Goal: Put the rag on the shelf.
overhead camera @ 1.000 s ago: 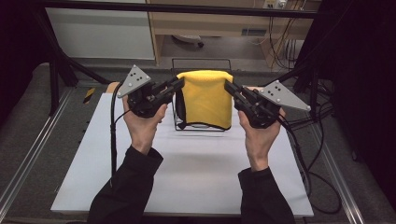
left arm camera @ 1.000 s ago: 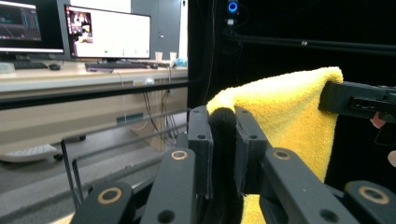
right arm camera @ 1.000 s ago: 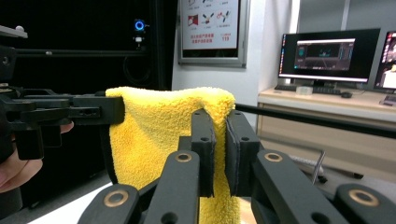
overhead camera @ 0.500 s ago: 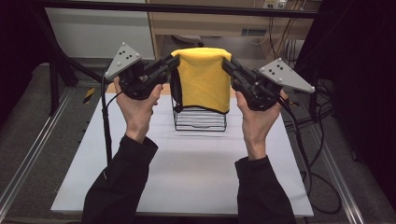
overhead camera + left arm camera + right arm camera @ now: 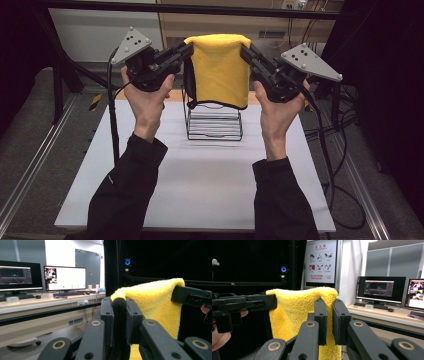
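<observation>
Both grippers have risen, lifting the yellow towel (image 5: 218, 70) clear above the wire rack (image 5: 214, 121) on the white table (image 5: 200, 190), the left gripper (image 5: 186, 50) pinching its left top corner and the right gripper (image 5: 246, 51) its right. Left gripper view: narrow jaws clamp the towel's black-edged corner (image 5: 119, 315). Right gripper view: jaws nearly closed grip the other corner (image 5: 322, 296).

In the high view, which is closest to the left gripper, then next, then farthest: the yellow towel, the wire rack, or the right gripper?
1. Yellow towel: pinched in the left gripper.
2. Wire rack: below, on the table.
3. Right gripper: across, at the towel's other top corner.
</observation>
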Available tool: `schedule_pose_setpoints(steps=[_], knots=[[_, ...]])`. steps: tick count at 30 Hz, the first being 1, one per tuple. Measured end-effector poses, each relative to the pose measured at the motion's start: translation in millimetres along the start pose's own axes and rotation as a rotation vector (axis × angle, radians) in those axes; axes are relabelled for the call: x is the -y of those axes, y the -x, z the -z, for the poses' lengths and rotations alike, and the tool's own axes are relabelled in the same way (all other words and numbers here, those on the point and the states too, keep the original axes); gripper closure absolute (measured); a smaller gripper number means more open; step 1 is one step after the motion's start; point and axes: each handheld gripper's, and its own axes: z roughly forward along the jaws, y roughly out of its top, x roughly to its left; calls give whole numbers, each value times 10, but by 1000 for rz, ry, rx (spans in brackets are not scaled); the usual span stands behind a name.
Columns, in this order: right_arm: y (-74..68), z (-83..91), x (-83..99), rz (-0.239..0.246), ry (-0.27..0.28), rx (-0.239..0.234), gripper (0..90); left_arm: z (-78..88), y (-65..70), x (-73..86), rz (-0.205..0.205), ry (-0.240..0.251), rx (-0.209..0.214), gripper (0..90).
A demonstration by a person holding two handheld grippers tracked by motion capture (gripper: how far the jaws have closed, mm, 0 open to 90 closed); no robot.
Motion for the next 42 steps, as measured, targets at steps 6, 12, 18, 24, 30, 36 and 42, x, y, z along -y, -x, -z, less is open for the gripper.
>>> schedule_pose_setpoints(steps=[6,12,18,24,30,36,42], knots=[[62,-84,-87,0,9,8,838,-59,-13,-133,-29,0,-13,794],[116,-180,-142,-2,19,8,838,-134,-70,-219,-41,-2,-23,794],[180,-276,-146,-34,29,4,838,-226,-140,-289,-39,-15,-30,794],[262,-375,-171,-38,40,10,838,-324,-183,-367,-42,-18,-39,794],[325,-473,-175,-33,32,20,838,-451,-276,-384,-36,-30,-46,794],[397,-560,-153,-22,27,32,838,-568,-347,-364,-41,-31,-52,794],[472,-670,-91,-13,10,36,838,-646,-442,-284,-33,-41,-59,794]])
